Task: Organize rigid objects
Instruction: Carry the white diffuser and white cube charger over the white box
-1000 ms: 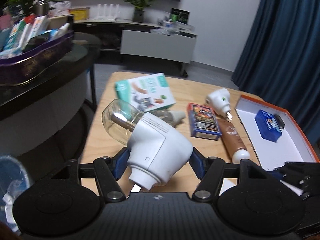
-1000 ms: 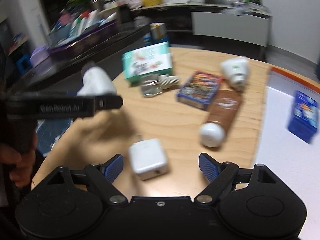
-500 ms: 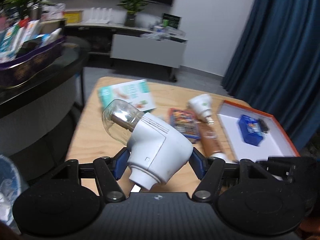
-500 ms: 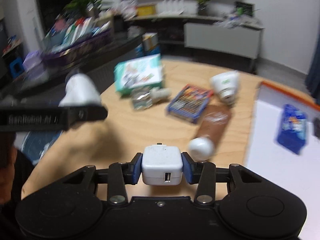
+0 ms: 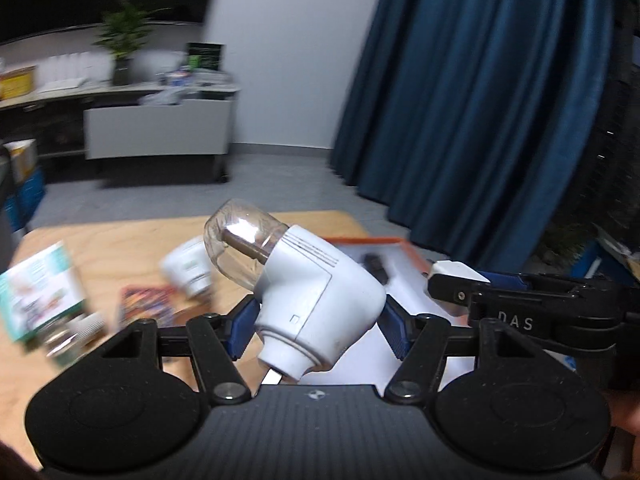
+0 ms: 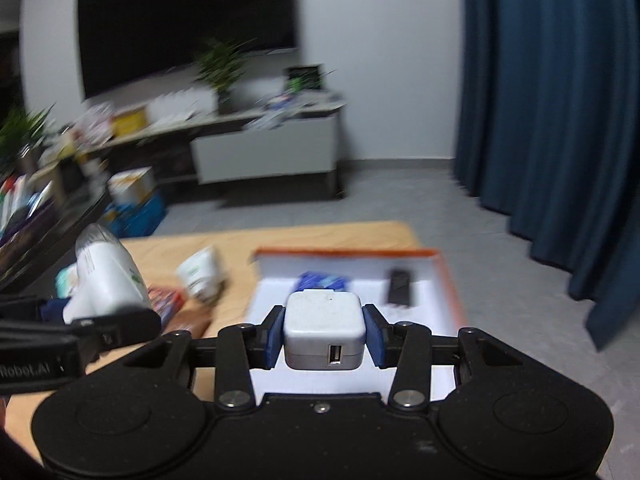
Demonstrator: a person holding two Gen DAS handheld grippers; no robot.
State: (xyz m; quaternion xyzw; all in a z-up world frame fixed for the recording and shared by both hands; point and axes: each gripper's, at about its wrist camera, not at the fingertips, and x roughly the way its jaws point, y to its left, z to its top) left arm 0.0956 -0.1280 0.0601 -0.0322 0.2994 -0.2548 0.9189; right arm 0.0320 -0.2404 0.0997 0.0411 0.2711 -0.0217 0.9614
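My left gripper (image 5: 316,326) is shut on a white plug-in device with a clear dome cap (image 5: 316,300), held above the wooden table (image 5: 120,248). It also shows in the right wrist view (image 6: 106,280). My right gripper (image 6: 324,334) is shut on a white USB charger cube (image 6: 324,330), held over the near end of the white, orange-rimmed box (image 6: 438,276). The charger's corner shows in the left wrist view (image 5: 458,270). The box holds a blue pack (image 6: 322,280) and a small black item (image 6: 400,292).
On the table lie a second white plug-in device (image 6: 200,274), a colourful card box (image 5: 146,306), a teal carton (image 5: 36,292), a brown tube (image 6: 192,318) and a small bottle (image 5: 76,330). A blue curtain (image 6: 560,120) hangs at right. A dark counter (image 6: 36,232) stands at left.
Both grippers have swung right toward the box with their loads. The right gripper closed on the charger and lifted it from the table over the box.
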